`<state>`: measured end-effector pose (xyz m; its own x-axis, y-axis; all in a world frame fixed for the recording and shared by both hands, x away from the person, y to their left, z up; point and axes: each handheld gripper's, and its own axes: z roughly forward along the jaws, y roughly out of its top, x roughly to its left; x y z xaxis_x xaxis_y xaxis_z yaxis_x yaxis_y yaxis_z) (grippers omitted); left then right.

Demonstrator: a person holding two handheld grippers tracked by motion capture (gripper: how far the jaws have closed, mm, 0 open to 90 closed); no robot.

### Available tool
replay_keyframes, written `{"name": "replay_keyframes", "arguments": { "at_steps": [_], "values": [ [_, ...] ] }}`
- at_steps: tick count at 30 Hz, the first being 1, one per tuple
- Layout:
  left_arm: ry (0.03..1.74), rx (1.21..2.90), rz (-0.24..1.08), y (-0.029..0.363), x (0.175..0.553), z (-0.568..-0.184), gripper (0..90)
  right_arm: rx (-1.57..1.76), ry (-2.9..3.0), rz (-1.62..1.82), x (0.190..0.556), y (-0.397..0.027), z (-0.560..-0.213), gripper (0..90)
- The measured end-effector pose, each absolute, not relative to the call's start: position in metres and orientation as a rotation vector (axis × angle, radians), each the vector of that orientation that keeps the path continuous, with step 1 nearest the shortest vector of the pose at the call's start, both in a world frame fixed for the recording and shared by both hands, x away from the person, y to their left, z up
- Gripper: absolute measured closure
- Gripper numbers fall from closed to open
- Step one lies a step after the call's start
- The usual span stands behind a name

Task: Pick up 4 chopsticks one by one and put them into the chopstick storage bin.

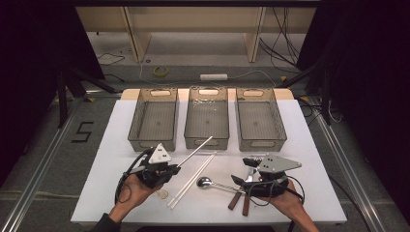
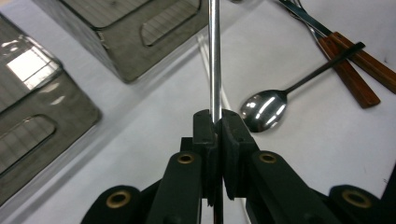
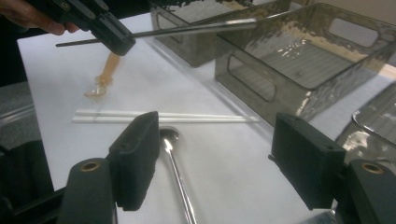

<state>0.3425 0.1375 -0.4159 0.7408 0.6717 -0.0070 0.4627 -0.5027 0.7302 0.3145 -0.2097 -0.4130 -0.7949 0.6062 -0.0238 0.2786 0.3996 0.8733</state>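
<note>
**Inspector:** High view. The left claw point(image 1: 175, 167) is clamped on a steel chopstick point(image 1: 196, 150), which slants up toward the front edge of the middle basket point(image 1: 207, 141). The right claw point(image 1: 240, 180) hovers over the cutlery on the desk point(image 1: 309, 159).

**Clerk:** And the left gripper view?

**Inspector:** The chopstick point(image 2: 214, 60) runs straight out from between the pressed pads point(image 2: 232, 135), gripped near one end. A spoon point(image 2: 262, 109) lies just beside it on the desk.

**Clerk:** The right gripper view?

**Inspector:** The right claw point(image 3: 215, 158) stands wide, holding nothing; the spoon point(image 3: 170, 154) lies between its jaws, apart from both. Two white chopsticks point(image 3: 163, 116) lie beyond it. The far tip of the steel chopstick point(image 3: 196, 29) is over the basket point(image 3: 303, 65).

**Clerk:** Recommendation?

**Inspector:** In my judgement, carry the long end well over the rim, lower it level inside, then release. A grip so near the end may let it swing and catch the wall.
</note>
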Motion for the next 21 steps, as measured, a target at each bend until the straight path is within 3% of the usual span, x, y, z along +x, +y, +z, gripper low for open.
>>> {"name": "replay_keyframes", "arguments": {
  "at_steps": [21],
  "values": [
    [1.085,2.023,0.445,0.179,0.412,-0.395,84.9,0.871,2.222,1.378,0.300,-0.227,-0.424,30.1]
  ]
}}
